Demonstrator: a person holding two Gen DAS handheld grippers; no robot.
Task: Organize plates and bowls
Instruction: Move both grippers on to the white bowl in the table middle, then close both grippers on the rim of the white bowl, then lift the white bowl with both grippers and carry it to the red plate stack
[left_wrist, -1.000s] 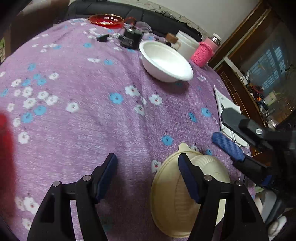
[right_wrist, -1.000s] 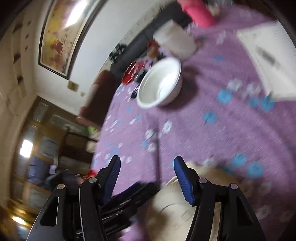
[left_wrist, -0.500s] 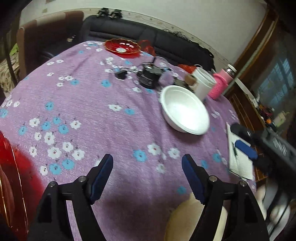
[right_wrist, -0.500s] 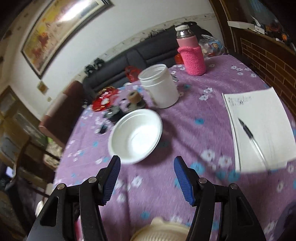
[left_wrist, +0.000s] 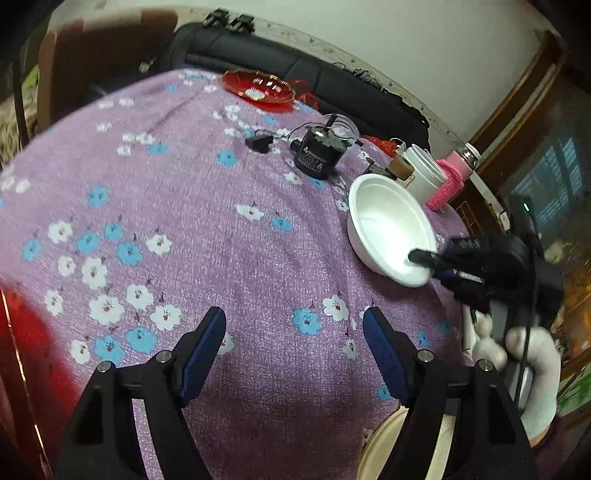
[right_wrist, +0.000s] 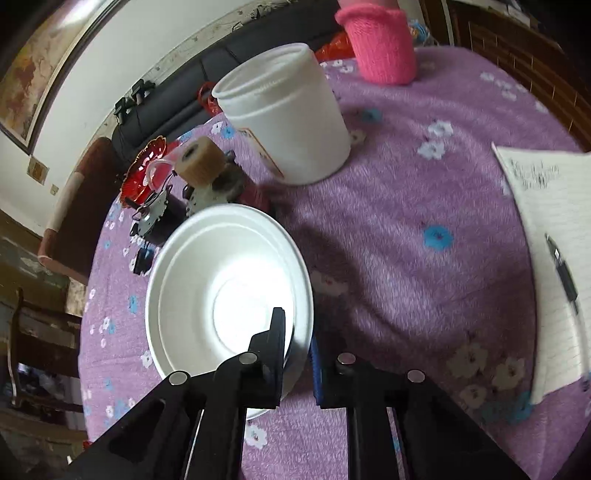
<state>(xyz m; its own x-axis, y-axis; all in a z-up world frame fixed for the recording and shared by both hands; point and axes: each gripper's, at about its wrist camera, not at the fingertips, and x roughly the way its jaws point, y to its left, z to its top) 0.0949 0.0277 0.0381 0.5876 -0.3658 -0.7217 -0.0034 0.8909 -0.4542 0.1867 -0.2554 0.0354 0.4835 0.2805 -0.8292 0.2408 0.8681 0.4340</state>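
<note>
One wall of the white bowl (right_wrist: 229, 295) sits pinched between the right jaws.

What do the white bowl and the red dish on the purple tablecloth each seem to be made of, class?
White bowl: probably foam or moulded pulp, matte, with a thin rolled rim and no glare. Red dish: likely glass or glossy plastic, translucent red, showing sharp highlights and a gold-looking scalloped edge.

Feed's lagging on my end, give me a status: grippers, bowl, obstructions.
Right gripper shut on white bowl near rim. Left gripper open, empty, over purple cloth. Cream plate at near edge. White jar, motor parts close behind bowl.
</note>
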